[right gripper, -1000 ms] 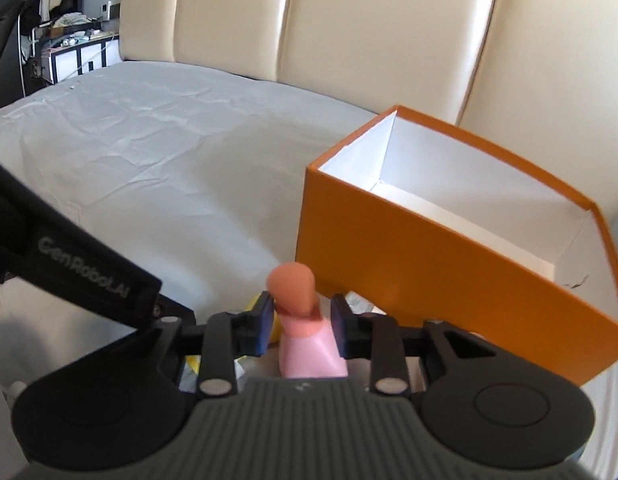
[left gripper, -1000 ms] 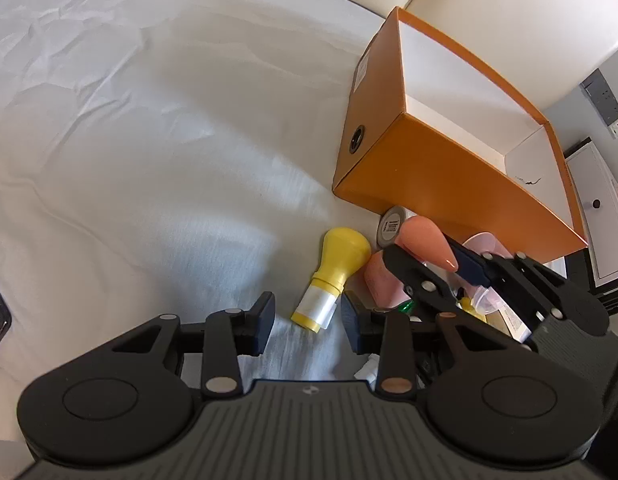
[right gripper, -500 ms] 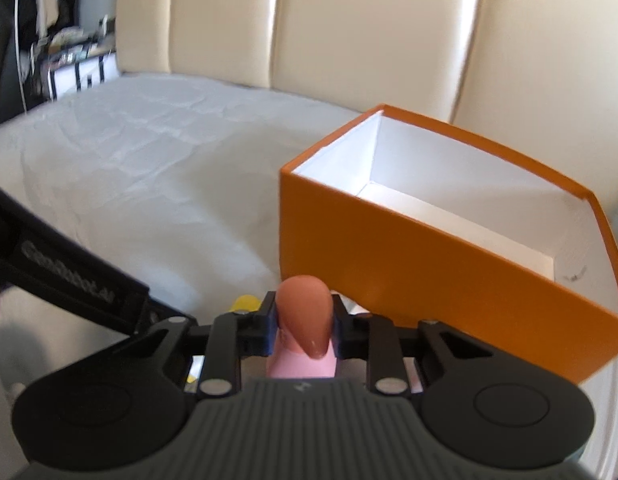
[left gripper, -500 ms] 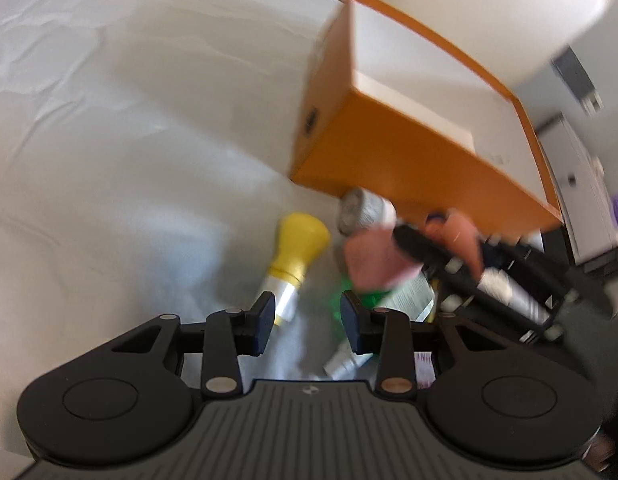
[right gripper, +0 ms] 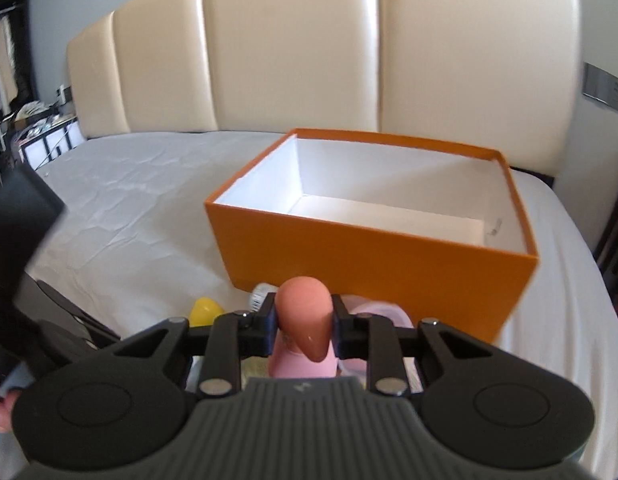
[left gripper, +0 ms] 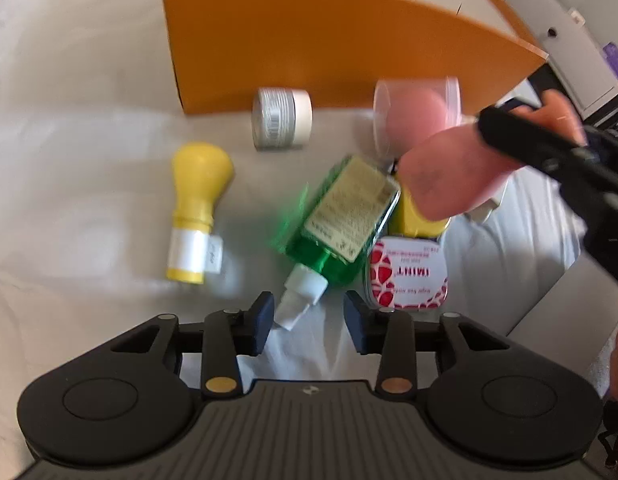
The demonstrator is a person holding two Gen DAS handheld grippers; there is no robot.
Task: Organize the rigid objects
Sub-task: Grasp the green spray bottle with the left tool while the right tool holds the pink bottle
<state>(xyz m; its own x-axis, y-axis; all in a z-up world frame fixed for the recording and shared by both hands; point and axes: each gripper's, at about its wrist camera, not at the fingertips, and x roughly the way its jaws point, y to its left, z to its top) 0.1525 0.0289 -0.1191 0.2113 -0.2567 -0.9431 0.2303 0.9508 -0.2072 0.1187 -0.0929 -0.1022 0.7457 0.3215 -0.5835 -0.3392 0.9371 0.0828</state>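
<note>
The orange box [right gripper: 373,256] on the bed is empty, the right gripper [right gripper: 305,330] carries a pink bottle [right gripper: 305,320] clamped in its jaws, and the left gripper [left gripper: 309,316] opens empty jaws over the green bottle [left gripper: 341,220] among the rest.

The box [right gripper: 373,252] sits on the bed [right gripper: 129,184], in front of the headboard [right gripper: 293,48]. Before its near wall, in the left wrist view, a small jar [left gripper: 281,118] lies on its side almost touching the box, with a clear cup [left gripper: 416,100] further right. Nearer than the jar, a bulb-topped bottle [left gripper: 197,208] lies to the left. Right of that bottle lies a flat bottle [left gripper: 341,220], with a tin [left gripper: 407,276] just beside it on the right.
</note>
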